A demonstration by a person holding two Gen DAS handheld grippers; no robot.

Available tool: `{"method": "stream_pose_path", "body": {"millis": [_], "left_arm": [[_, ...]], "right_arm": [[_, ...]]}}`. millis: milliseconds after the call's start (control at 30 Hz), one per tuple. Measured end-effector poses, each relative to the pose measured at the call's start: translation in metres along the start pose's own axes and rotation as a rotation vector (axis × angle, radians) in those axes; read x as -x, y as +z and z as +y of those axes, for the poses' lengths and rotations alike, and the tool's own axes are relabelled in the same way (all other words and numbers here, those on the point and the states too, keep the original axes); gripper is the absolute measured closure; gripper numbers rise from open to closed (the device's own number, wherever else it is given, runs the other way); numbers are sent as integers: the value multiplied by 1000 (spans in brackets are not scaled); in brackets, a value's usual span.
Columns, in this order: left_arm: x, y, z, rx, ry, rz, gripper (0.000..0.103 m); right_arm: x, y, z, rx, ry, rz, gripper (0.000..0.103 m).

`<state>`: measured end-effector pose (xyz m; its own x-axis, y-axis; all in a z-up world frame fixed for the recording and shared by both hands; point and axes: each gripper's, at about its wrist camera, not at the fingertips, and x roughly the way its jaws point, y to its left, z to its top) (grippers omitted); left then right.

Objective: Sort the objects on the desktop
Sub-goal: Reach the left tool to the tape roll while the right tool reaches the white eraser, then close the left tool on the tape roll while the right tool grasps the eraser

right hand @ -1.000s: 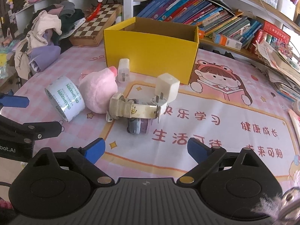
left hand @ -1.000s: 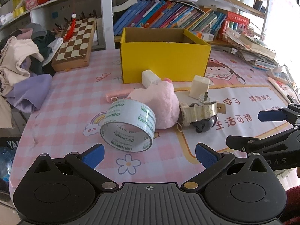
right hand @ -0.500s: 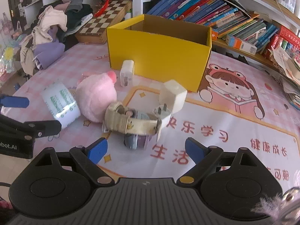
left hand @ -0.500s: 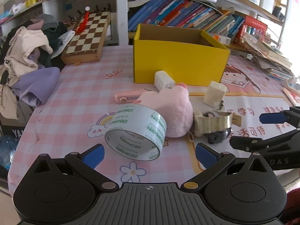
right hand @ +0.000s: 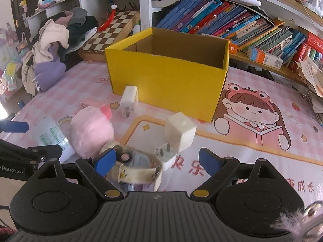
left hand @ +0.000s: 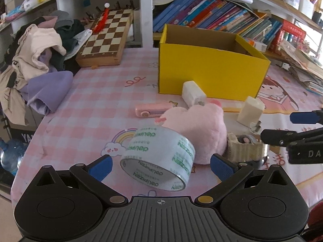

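Bookshelves packed with slanted books backed a desk (left hand: 84, 109) under a pink checked cloth, clothes heaped at one end beside a wooden chessboard (left hand: 105, 38). An open yellow cardboard box (right hand: 167, 76) waited mid-desk, presumably the sorting bin. The left claw (left hand: 160, 166) hung spread wide around the clear printed tape roll (left hand: 159, 157), not pinching it; the right claw (right hand: 156, 161) gaped over the cream strapped watch (right hand: 137, 169), a fluffy pink plush toy (left hand: 201, 129) between them.

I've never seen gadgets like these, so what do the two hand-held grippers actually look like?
Each is matte black plastic: a ribbed body, two round hubs, and thin linkage bars with silver and brass pivot pins. The left gripper and the right gripper both end in blue finger pads. White lettering marks their sides. No cables show.
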<state>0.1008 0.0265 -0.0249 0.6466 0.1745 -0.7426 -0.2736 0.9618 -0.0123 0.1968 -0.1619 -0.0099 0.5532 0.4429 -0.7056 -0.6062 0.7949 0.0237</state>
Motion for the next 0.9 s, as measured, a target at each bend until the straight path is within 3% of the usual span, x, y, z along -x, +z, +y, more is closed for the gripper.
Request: {"method": "stream_pose_path", "body": {"millis": [267, 900], "left_arm": [[-16, 6, -1, 16, 24, 26, 0], [-44, 8, 1, 61, 63, 134, 0]], "right_arm": [[-15, 12, -16, -8, -3, 11, 15], [-74, 31, -38, -39, 21, 123, 40]]}}
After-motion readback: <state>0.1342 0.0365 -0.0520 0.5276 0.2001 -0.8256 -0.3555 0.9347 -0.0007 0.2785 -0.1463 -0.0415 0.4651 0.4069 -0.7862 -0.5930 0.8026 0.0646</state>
